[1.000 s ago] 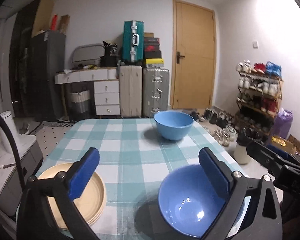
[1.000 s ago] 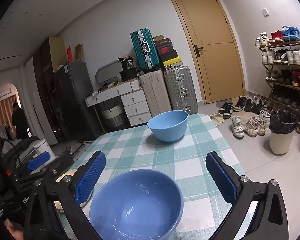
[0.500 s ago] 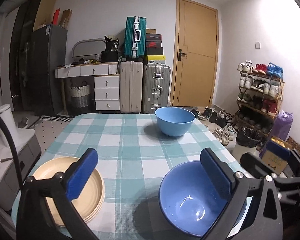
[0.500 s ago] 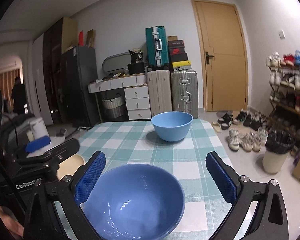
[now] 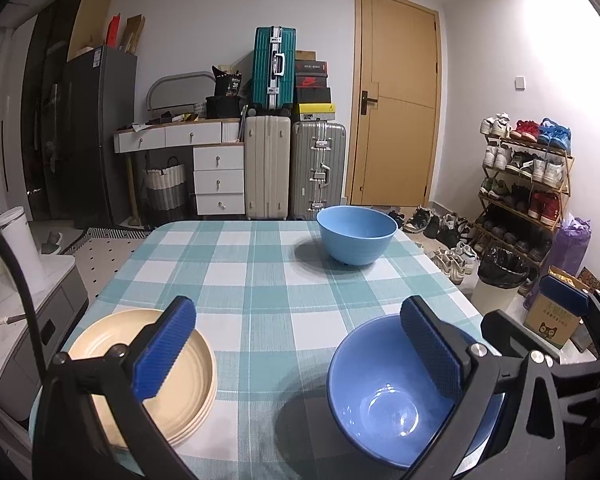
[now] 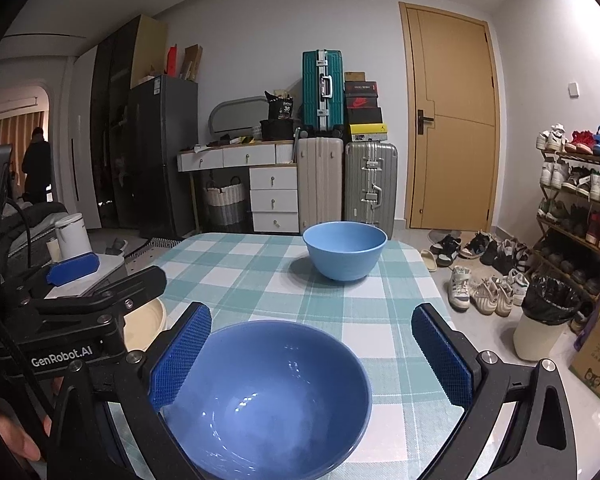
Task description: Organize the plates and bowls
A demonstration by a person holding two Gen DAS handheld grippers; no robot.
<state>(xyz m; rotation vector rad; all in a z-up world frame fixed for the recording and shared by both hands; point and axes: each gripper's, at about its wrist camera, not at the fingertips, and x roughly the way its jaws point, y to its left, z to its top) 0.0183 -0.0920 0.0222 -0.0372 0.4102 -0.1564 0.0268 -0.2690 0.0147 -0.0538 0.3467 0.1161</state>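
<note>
Both views had levelled since a second before, so the right gripper (image 6: 312, 360) hung released over the near blue bowl (image 6: 268, 396) at the table (image 5: 260, 280) front edge, the left gripper (image 5: 300, 352) likewise released, nothing yet grasped, far bowl (image 5: 356, 234) waiting by the back edge.

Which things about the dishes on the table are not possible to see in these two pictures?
- Cream plates: exact count; left view, left gripper finger covers the stack, right view shows only a sliver.
- Near blue bowl: its front rim, cut by the bottom edge in both views.
- Far blue bowl: its inside, too low an angle.
</note>
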